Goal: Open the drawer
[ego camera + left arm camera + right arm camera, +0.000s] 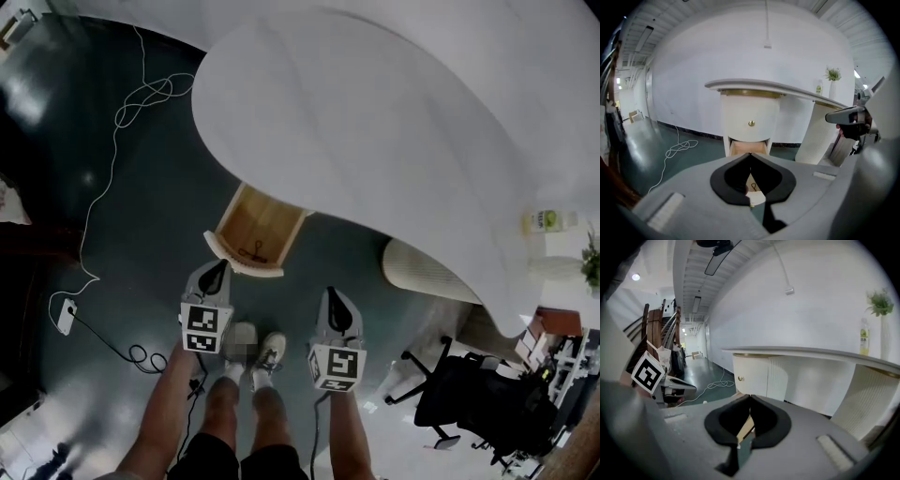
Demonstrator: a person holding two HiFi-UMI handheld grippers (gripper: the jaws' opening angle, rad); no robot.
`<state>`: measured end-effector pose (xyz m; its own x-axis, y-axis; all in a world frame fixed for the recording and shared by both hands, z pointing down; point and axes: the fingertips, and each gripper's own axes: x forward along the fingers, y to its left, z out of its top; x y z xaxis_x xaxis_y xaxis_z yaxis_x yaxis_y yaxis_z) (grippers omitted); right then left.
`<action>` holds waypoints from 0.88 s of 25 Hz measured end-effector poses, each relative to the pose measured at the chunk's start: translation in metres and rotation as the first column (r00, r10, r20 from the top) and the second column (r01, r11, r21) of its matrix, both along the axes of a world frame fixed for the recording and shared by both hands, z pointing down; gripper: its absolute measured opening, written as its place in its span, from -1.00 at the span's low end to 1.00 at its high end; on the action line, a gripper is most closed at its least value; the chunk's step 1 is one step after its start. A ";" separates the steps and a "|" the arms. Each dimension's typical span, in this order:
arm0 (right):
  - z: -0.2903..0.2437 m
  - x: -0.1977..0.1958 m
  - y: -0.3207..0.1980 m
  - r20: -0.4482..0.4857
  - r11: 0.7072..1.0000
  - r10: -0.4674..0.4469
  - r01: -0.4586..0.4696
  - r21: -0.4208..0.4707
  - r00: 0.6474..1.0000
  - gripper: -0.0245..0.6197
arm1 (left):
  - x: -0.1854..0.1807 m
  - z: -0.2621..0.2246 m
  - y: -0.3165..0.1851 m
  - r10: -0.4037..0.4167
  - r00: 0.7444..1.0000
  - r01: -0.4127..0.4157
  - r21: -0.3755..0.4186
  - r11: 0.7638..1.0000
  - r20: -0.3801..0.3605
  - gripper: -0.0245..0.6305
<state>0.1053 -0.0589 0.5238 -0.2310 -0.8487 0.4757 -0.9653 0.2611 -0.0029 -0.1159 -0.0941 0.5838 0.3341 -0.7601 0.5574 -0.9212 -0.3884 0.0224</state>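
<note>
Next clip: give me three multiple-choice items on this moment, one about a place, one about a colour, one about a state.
1. Where does the open wood-lined drawer sit?
A. Low, sticking out from under the white curved desk
B. On the desktop
C. Beside the black office chair

2. What colour is the round knob on the closed upper drawer front?
A. Black
B. Gold
C. Red

3. How is the left gripper?
A. Jaws wide apart
B. Shut on the knob
C. Shut, holding nothing

Answers:
1. A: the head view shows it jutting out from beneath the desk edge.
2. B: it shines gold against the cream front.
3. C: its jaws meet with nothing between them.
</note>
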 end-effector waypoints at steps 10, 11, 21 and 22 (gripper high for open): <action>-0.104 0.013 -0.032 0.009 0.995 0.032 -0.033 0.095 0.999 -0.90 | 0.008 -0.109 -0.031 0.007 1.000 -0.005 0.092 0.996 -0.015 -0.90; -0.116 0.012 -0.035 0.011 0.994 0.032 -0.033 0.108 0.999 -0.90 | 0.009 -0.120 -0.034 0.009 1.000 -0.008 0.102 0.995 -0.016 -0.90; -0.221 0.013 -0.054 -0.005 0.974 0.038 -0.036 0.222 0.999 -0.90 | 0.015 -0.246 -0.054 0.023 0.998 -0.009 0.222 0.975 -0.062 -0.90; -0.232 0.012 -0.053 -0.001 0.972 0.040 -0.038 0.231 0.999 -0.90 | 0.015 -0.256 -0.054 0.026 0.998 -0.011 0.233 0.972 -0.062 -0.90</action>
